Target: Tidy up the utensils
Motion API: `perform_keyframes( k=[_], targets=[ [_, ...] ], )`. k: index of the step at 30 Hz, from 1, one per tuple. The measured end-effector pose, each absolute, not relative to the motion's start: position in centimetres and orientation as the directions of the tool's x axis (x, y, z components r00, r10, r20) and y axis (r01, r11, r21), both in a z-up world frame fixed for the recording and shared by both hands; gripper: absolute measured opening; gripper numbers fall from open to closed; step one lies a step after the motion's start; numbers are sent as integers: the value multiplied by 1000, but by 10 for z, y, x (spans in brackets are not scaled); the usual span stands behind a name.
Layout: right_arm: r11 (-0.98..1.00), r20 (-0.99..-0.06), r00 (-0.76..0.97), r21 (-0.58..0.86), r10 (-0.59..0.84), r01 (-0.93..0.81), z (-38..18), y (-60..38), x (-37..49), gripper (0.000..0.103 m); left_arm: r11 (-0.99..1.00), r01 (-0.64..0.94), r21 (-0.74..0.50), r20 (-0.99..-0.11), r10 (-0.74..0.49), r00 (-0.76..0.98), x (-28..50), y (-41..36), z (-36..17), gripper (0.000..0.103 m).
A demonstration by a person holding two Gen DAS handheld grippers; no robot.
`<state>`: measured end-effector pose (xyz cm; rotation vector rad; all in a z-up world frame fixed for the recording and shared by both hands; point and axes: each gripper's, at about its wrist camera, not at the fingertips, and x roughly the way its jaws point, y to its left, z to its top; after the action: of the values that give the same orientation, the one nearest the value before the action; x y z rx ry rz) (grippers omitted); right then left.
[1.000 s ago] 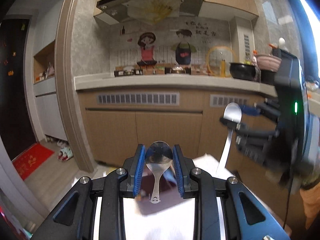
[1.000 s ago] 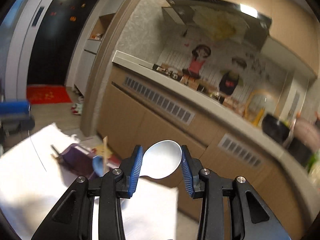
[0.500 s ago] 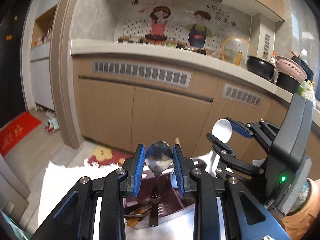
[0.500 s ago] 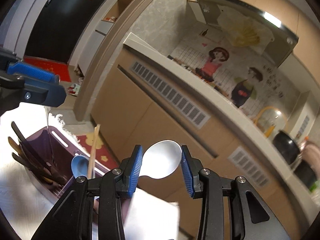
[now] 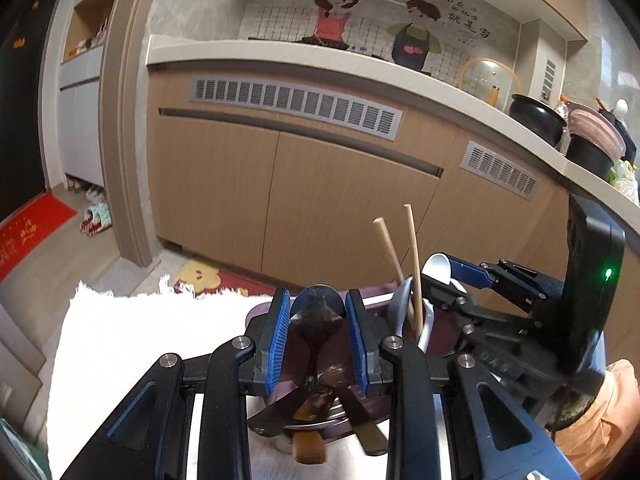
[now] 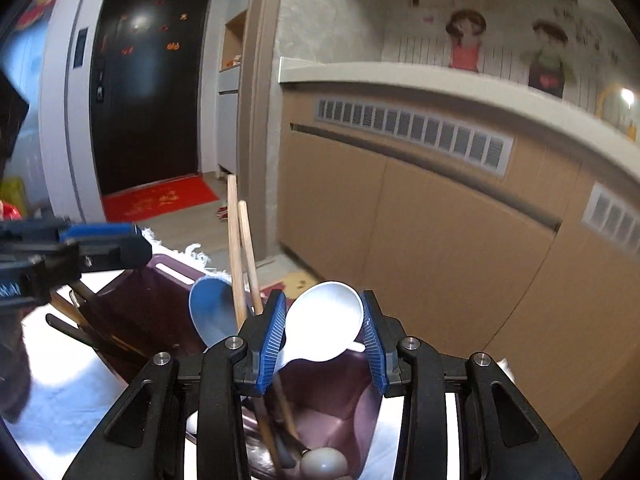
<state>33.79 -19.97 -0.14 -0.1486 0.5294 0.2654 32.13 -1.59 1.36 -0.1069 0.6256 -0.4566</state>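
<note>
My left gripper (image 5: 318, 316) is shut on a metal spoon (image 5: 317, 314), bowl up, over the left compartment of a purple utensil holder (image 5: 376, 304). Dark-handled utensils (image 5: 308, 436) stand below it. My right gripper (image 6: 324, 330) is shut on a white spoon (image 6: 324, 326), over the holder's right compartment (image 6: 332, 400). It also shows in the left wrist view (image 5: 444, 280). Two wooden chopsticks (image 6: 240, 252) and a blue spoon (image 6: 212, 314) stand in the holder (image 6: 160, 292).
The holder stands on a white cloth (image 5: 128, 344). Wooden kitchen cabinets (image 5: 320, 192) under a countertop (image 5: 320, 56) fill the background. A red doormat (image 6: 156, 200) lies by a dark door. Pots (image 5: 536, 118) sit on the counter at right.
Both grippers have come down toward the purple holder, each still holding its spoon. The holder now sits right under both sets of fingers.
</note>
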Motion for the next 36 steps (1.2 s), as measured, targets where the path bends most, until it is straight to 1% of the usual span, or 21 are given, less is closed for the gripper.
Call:
perform_keyframes(
  k=[5, 6, 7, 8, 9, 10, 13, 14, 15, 16, 18, 19, 21, 24, 27, 32, 36],
  targets=[
    [955, -531, 811, -14, 244, -296, -5, -203, 335, 39, 898, 369, -240, -548, -439, 712, 320, -11, 8, 26],
    [955, -533, 810, -9, 245, -295, -4, -203, 334, 40, 899, 367, -241, -545, -438, 715, 319, -10, 8, 27],
    [956, -534, 809, -6, 244, -293, -3, -203, 332, 45, 899, 365, -242, -539, -437, 720, 316, -9, 11, 29],
    [957, -533, 811, -5, 242, -289, -2, -204, 330, 49, 900, 362, -243, -532, -436, 726, 313, -8, 13, 35],
    [960, -528, 817, -9, 232, -279, 0, -204, 326, 58, 901, 360, -241, -525, -433, 733, 310, -8, 17, 40],
    [963, -521, 824, -14, 223, -269, 3, -203, 322, 63, 903, 357, -237, -517, -429, 741, 306, -6, 20, 42],
    [970, -509, 834, 5, 210, -242, 12, -206, 303, 67, 913, 343, -221, -473, -408, 781, 283, -2, 34, 55],
    [973, -508, 836, 18, 207, -230, 15, -208, 296, 69, 916, 336, -219, -459, -401, 793, 274, -1, 37, 63],
    [976, -508, 838, 29, 200, -215, 17, -210, 287, 72, 919, 330, -217, -440, -394, 807, 261, 0, 40, 70],
    [978, -507, 839, 42, 196, -204, 19, -211, 277, 77, 921, 326, -214, -426, -388, 817, 250, 0, 41, 74],
    [981, -504, 843, 61, 188, -183, 22, -211, 254, 82, 928, 312, -201, -408, -369, 835, 227, 0, 42, 86],
    [983, -504, 845, 66, 180, -170, 22, -212, 244, 85, 935, 298, -191, -399, -352, 847, 214, 0, 40, 88],
    [986, -500, 850, 77, 164, -146, 22, -211, 220, 90, 945, 276, -177, -393, -325, 860, 190, -1, 35, 97],
    [991, -502, 855, 84, 132, -104, 15, -209, 180, 93, 957, 237, -167, -402, -286, 870, 158, -3, 27, 102],
    [994, -522, 847, 92, 101, -62, 7, -207, 148, 95, 970, 207, -131, -410, -243, 879, 127, -4, 19, 102],
    [996, -540, 841, 86, 41, 6, -3, -202, 93, 95, 987, 154, -47, -455, -158, 876, 93, -7, 13, 103],
    [995, -539, 842, 85, 10, 43, -5, -199, 62, 98, 991, 128, -24, -477, -124, 870, 74, -9, 8, 103]
  ],
)
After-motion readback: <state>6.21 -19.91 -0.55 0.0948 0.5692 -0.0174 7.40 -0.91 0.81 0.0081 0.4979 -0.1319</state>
